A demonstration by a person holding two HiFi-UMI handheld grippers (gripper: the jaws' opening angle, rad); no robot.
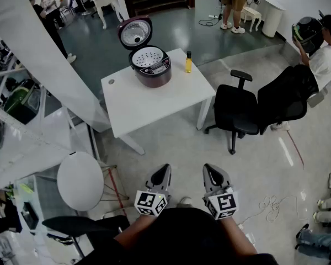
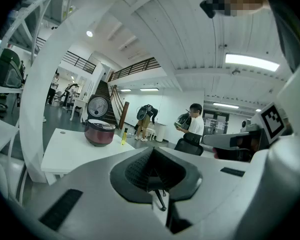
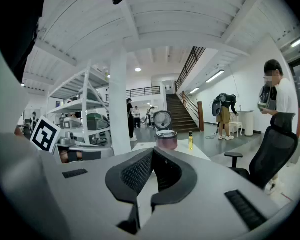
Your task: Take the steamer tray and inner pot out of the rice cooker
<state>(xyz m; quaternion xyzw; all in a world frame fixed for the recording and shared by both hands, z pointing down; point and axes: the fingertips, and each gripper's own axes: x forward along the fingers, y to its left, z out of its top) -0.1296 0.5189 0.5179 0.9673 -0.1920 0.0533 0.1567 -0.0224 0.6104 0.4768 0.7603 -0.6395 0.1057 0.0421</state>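
I see the maroon rice cooker [image 1: 153,74] standing upright near the far edge of the white table [image 1: 154,106], its lid [image 1: 135,33] swung up and back, the pale perforated steamer tray [image 1: 148,56] seated in its mouth and hiding the inner pot from me.

Bright ceiling light, fisheye-warped edges.

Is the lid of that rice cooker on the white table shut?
No, the lid of the rice cooker stands raised, showing the perforated steamer tray inside.
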